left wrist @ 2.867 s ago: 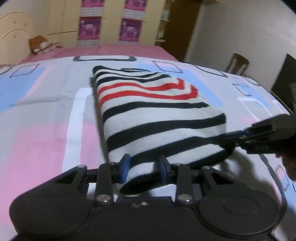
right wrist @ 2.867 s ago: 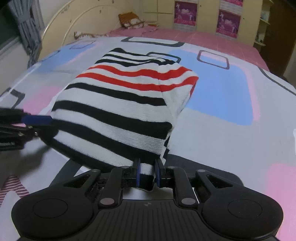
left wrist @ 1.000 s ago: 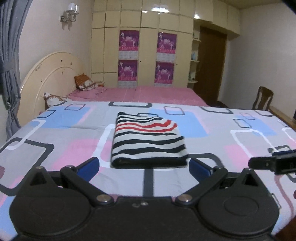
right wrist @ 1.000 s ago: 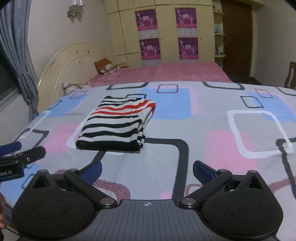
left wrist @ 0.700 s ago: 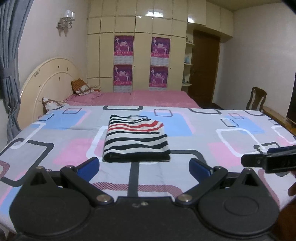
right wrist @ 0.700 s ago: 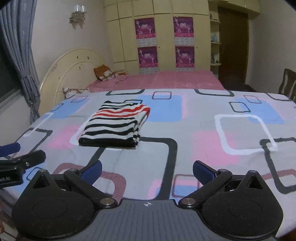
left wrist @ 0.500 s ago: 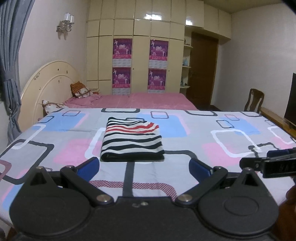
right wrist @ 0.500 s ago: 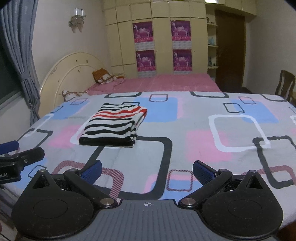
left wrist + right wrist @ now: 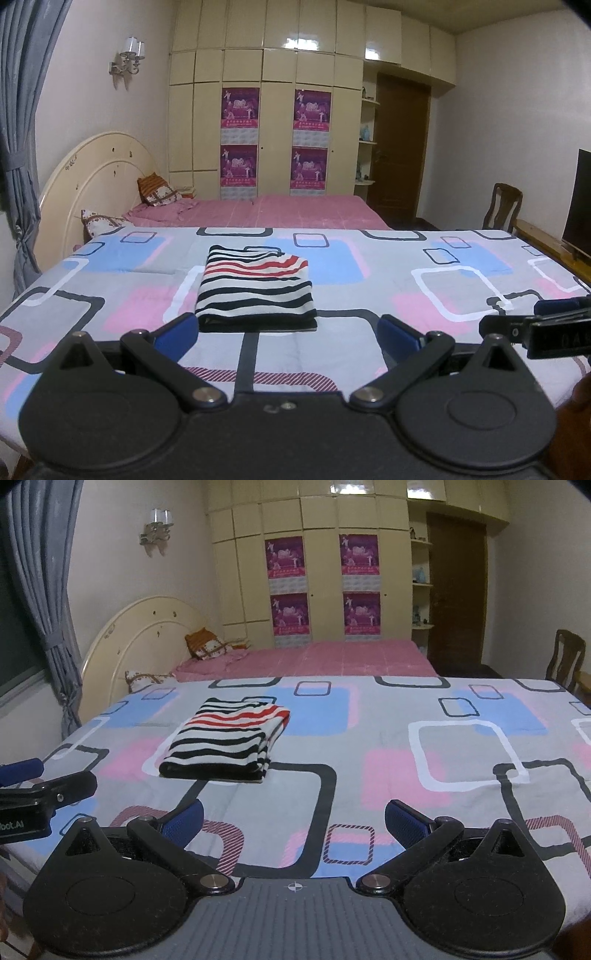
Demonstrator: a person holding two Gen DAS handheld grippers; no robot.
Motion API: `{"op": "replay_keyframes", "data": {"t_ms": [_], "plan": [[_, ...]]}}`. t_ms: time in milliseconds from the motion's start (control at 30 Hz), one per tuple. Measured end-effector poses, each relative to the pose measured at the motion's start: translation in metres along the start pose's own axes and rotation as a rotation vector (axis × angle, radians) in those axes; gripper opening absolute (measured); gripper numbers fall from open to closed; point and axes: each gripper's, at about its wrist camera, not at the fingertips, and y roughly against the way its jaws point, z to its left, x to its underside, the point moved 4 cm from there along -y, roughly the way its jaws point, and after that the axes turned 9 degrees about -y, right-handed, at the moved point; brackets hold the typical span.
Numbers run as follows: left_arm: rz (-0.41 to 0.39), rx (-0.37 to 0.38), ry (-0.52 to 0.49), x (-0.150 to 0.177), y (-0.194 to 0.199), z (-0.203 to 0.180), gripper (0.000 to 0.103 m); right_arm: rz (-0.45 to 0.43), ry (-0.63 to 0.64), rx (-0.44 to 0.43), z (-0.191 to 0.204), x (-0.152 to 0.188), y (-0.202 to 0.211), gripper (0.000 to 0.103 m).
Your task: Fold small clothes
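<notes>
Your bed (image 9: pixel 369 295), under its patterned cover, carries one folded striped garment (image 9: pixel 255 288). The garment lies flat, left of the bed's middle, well back from the near edge and nearer the headboard (image 9: pixel 92 177) side. Your left gripper (image 9: pixel 288 332) hangs off the near edge, jaws spread wide, holding nothing. Your right gripper (image 9: pixel 293 821) stands likewise: wide, empty, apart from the garment.
</notes>
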Motion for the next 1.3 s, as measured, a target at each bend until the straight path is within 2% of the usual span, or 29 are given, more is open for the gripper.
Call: {"op": "replay_keyframes", "data": {"t_ms": [1300], "plan": [[-0.003,0.014,0.004,0.0010,-0.0026,0.0030,0.103,-0.010,0.008,-0.006,-0.0059,-0.0035,-0.0040,0.103]]}}
